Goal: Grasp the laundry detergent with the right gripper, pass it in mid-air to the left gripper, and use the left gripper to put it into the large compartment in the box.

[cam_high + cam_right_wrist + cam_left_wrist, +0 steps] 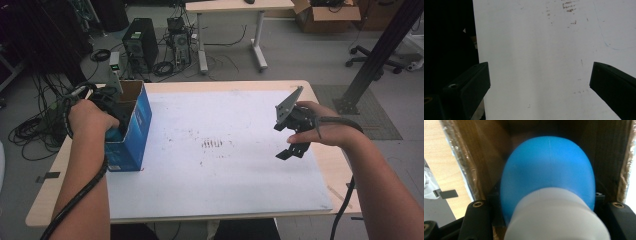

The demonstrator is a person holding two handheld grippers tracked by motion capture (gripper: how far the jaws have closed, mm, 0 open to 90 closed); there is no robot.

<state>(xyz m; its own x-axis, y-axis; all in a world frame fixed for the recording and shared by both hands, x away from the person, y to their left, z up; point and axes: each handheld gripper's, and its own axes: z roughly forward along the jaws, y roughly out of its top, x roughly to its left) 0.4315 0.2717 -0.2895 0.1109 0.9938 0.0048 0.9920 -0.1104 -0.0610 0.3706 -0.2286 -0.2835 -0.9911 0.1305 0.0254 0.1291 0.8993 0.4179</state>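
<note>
Left tool [549,220] gripping blue-and-white object [548,172] inside blue box [134,131]

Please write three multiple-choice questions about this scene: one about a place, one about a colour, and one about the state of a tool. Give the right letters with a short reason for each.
1. Where does the blue box stand?
A. at the left side of the table
B. in the middle of the white sheet
C. on the floor

2. What colour is the rounded object in front of the left tool?
A. red with a black end
B. blue with a white end
C. all green

3. How are the jaws of the right tool?
A. shut on a cloth
B. shut on the box
C. wide apart, nothing between them

Key: 1 A, the high view shows the box by the left edge of the table. 2 B, the left gripper view shows blue with a white end. 3 C, the right gripper view shows bare white sheet between the jaws.
</note>
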